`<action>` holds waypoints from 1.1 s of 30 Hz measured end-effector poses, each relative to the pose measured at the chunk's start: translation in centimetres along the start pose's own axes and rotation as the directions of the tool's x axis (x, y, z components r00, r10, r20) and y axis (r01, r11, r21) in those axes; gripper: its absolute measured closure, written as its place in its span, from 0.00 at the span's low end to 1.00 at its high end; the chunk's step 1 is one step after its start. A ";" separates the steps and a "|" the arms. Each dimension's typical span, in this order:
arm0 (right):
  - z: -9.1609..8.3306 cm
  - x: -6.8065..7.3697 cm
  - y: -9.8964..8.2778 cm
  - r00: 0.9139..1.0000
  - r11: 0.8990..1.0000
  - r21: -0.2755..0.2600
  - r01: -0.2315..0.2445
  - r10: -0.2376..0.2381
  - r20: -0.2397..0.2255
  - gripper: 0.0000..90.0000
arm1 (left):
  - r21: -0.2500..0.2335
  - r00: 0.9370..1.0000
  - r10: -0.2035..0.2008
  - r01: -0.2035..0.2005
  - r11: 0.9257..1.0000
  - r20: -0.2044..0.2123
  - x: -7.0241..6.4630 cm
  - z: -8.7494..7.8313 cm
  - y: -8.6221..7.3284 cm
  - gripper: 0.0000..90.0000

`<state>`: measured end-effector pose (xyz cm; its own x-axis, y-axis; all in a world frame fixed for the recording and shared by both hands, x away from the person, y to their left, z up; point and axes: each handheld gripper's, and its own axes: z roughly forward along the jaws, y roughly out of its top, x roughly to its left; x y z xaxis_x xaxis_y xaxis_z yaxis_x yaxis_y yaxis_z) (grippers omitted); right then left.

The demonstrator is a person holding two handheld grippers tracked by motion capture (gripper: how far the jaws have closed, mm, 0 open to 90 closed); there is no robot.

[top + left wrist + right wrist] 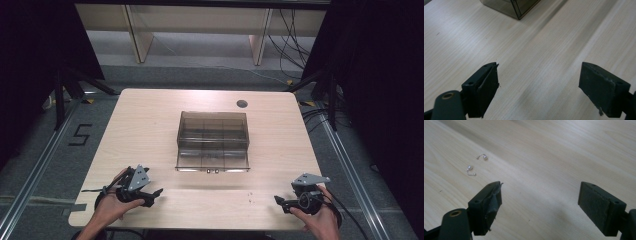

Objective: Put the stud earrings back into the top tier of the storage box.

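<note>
A smoky see-through box (pixel 213 136) with several compartments stands mid-table; its corner (pixel 512 7) shows at the top of the left gripper view. Two small pearl earrings (pixel 250 196) lie on the wood in front of the box, to the right. In the right gripper view they lie apart, one earring (pixel 482 157) farther and the other earring (pixel 470 170) nearer, left of the jaws. My left gripper (pixel 155 194) (pixel 539 75) rests open near the front left edge, holding nothing. Held at the front right, my right gripper (pixel 540 195) (pixel 279 201) is open and has nothing in it.
The light wooden table (pixel 150 125) has a round cable hole (pixel 242 103) at the back right. Dark curtains, stands and cables surround the table on the floor. Bare wood lies between the two grippers and in front of the box.
</note>
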<state>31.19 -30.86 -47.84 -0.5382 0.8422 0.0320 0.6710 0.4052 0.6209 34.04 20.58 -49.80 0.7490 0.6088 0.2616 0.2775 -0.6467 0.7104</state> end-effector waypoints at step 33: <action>0.6 2.6 4.6 0.972 0.964 0.133 0.231 -0.222 -0.076 0.38 | 0.002 1.000 -0.001 0.001 1.000 -0.013 0.1 0.1 0.0 0.17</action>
<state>33.20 -26.54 -45.38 -0.7108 0.7018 -0.0475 0.5905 0.6320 0.5019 34.15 20.58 -49.88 0.7406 0.6154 0.2697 0.2795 -0.6472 0.7092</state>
